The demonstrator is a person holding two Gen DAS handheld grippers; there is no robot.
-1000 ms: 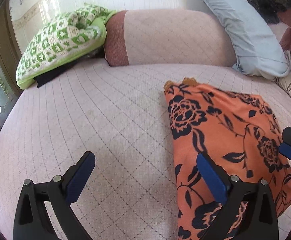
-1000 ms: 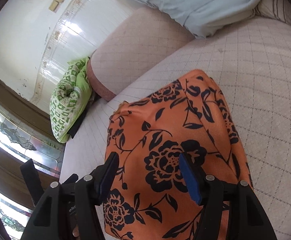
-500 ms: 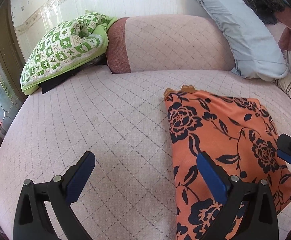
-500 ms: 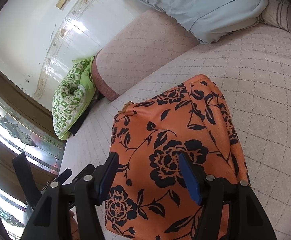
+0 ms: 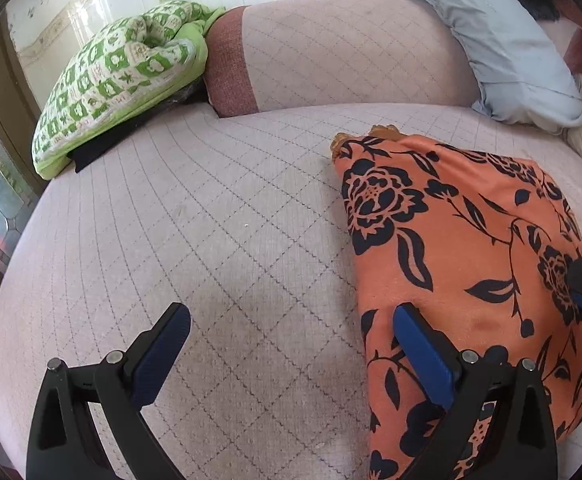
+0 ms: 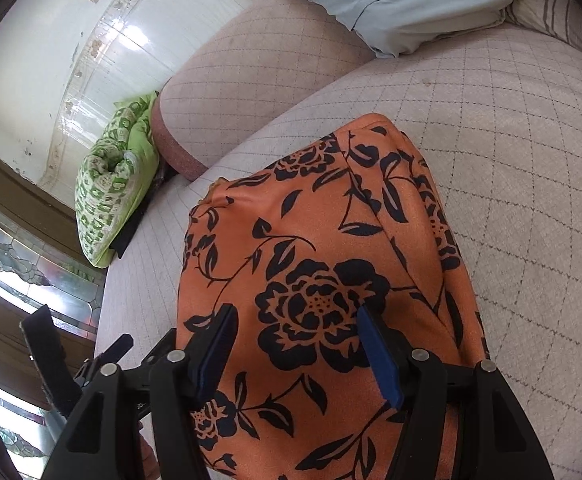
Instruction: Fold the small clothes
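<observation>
Orange floral garment (image 6: 323, 272) lying flat on quilted pink bed cover (image 5: 195, 240), towards right side of bed, already reduced to a compact oblong w/ straight long edges; looks folded at least once lengthwise, judging by layered seam along its right side in right-wrist view. A little bunched cloth poking out at far top corner (image 5: 375, 136), so not perfectly squared. Left gripper (image 5: 291, 356) jaws wide apart, nothing between pads; one finger over bare cover, other finger (image 5: 423, 356) over garment's near left edge, contact w/ cloth unclear. Right gripper (image 6: 295, 352) jaws also apart, straddling the big black rose print, pads not pinching any cloth; whether tips rest on fabric can't tell. So neither holding anything atm. Probably mid-task: first fold(s) done, a crosswise fold near-to-far prob. left to make a small packet, plus tidying that top corner. Equally possible this piece counted as finished and just being smoothed; can't decide from views. No other loose small clothes visible on cover, no finished stack either. Green patterned cushion (image 5: 115, 80) & dark item under it at far left, pink bolster (image 5: 331, 52) at head, pale blue pillow (image 5: 507, 40) far right, all well apart from garment, not in the way.
</observation>
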